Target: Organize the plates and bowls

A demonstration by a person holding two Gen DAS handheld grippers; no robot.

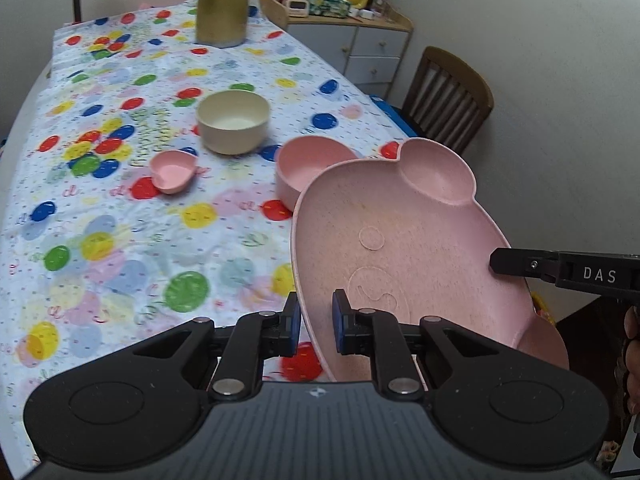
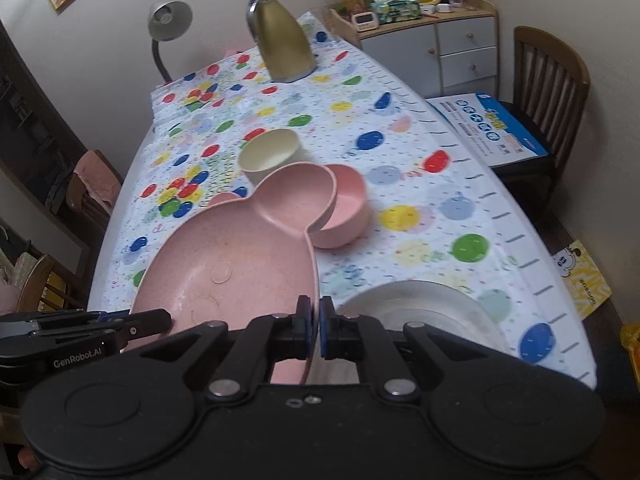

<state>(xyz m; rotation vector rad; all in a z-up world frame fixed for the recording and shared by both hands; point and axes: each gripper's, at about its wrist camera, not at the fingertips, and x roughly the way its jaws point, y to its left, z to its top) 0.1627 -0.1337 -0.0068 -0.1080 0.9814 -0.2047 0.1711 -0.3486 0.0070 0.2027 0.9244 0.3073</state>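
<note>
Dotted tablecloth [image 1: 120,220] (gold jug [image 1: 220,4] far end)

Soft, even room light; no strong shadows
Edges bend and go dark at the corners; the tablecloth [image 1: 120,208] looks smeary toward 9 o'clock

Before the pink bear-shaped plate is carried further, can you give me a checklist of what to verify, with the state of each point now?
1. Left gripper clamps the rim of the pink bear-shaped plate: ok.
2. Right gripper clamps the opposite rim: ok, jaws almost shut on the thin edge.
3. Plate clear of the tablecloth: ok, it hangs tilted in the air.
4. Plate compartments empty: ok, nothing to spill.
5. Plate clear of the pink bowl: cannot tell, its ear overlaps the bowl in both views.
6. White plate free on top for stacking: ok.
</note>
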